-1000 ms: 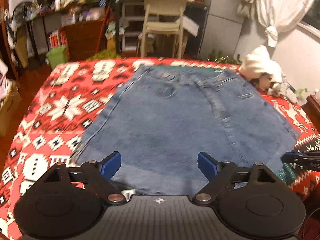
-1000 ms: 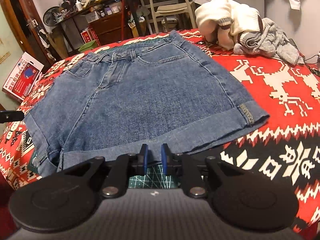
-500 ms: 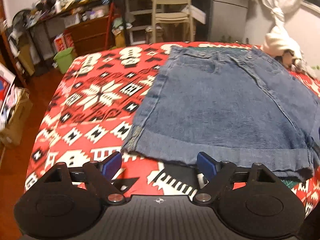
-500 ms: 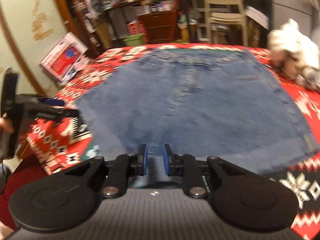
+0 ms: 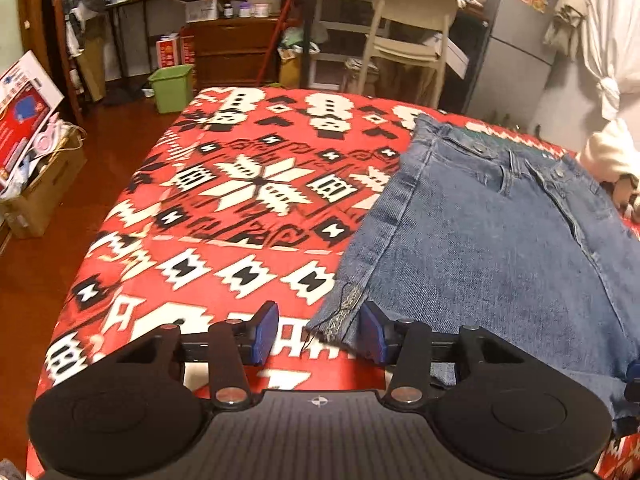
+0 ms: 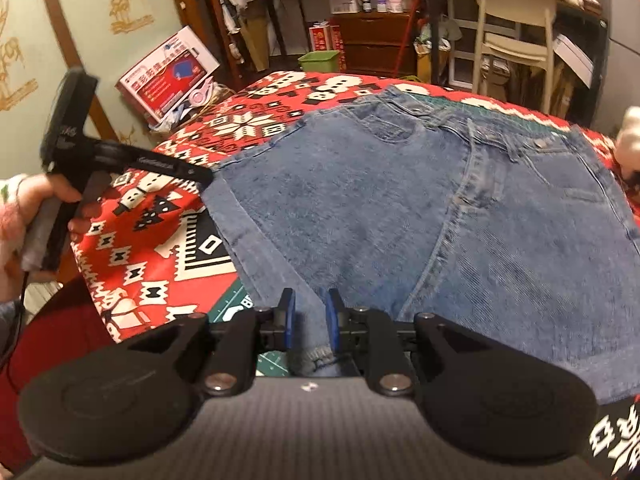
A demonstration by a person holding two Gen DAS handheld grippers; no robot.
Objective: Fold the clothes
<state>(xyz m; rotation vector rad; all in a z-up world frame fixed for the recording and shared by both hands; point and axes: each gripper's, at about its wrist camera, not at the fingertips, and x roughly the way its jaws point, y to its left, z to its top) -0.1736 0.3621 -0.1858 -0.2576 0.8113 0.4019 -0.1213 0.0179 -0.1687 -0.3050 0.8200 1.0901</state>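
Blue denim shorts (image 5: 500,248) lie flat on a red patterned blanket (image 5: 240,216), waistband at the far side. My left gripper (image 5: 319,336) is open, and the frayed left hem corner (image 5: 340,316) sits between its blue pads. In the right wrist view the shorts (image 6: 400,208) fill the middle. My right gripper (image 6: 310,320) is shut on a bunched piece of the near hem (image 6: 316,354). To the left in that view, a hand (image 6: 24,208) holds the left gripper (image 6: 204,178) at the shorts' left corner.
A green cutting mat (image 6: 240,304) shows under the blanket at the near edge. A pale garment pile (image 5: 608,156) lies at the right of the bed. Beyond the bed are a white chair (image 5: 412,40), a green bin (image 5: 172,88) and cluttered shelves. Boxes (image 5: 24,152) stand on the floor to the left.
My left gripper has moved left to the shorts' left hem corner, and its jaws have narrowed around it. My right gripper has shifted left along the near hem, with the same narrow gap.
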